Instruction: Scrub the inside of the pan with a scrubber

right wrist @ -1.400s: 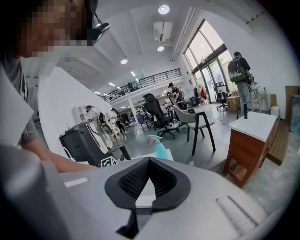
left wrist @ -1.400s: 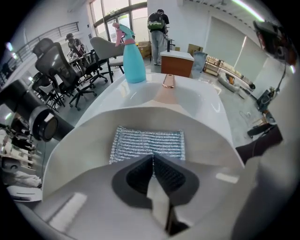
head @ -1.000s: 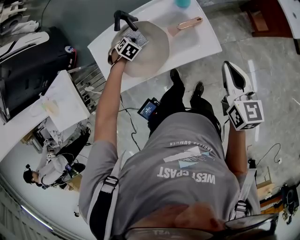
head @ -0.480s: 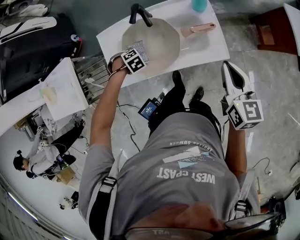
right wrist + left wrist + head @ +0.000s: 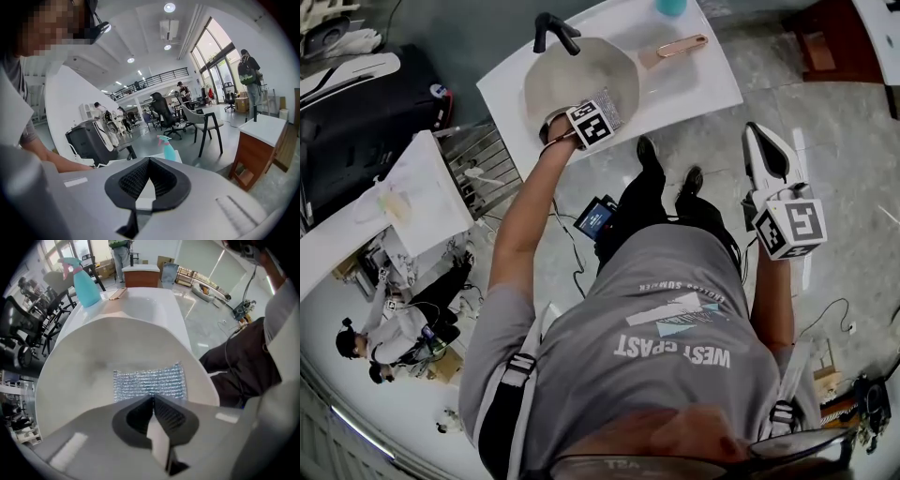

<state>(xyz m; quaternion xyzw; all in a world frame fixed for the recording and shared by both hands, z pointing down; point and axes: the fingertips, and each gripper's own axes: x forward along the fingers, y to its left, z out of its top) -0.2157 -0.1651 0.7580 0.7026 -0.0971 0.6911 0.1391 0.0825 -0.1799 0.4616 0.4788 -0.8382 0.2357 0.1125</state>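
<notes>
A pale grey pan (image 5: 572, 80) with a rose-gold handle (image 5: 677, 46) sits on a white table (image 5: 708, 89). My left gripper (image 5: 598, 119) points straight down into the pan near its near rim, shut on a silver mesh scrubber (image 5: 607, 106). In the left gripper view the scrubber (image 5: 149, 383) lies flat against the pan's inner wall (image 5: 89, 364), just past the left gripper (image 5: 152, 398). My right gripper (image 5: 758, 131) hangs over the floor to the right of the table, apart from the pan. The right gripper (image 5: 149, 160) is shut with nothing in it.
A teal spray bottle (image 5: 667, 6) (image 5: 85, 284) stands at the table's far edge. A black curved piece (image 5: 553, 30) sits at the pan's far left rim. A black case (image 5: 356, 131) and a second white table (image 5: 422, 202) stand to the left. A small screen (image 5: 597, 217) lies on the floor.
My left gripper has swept the scrubber from the pan's left side along the near wall toward the right. The right gripper has stayed in place.
</notes>
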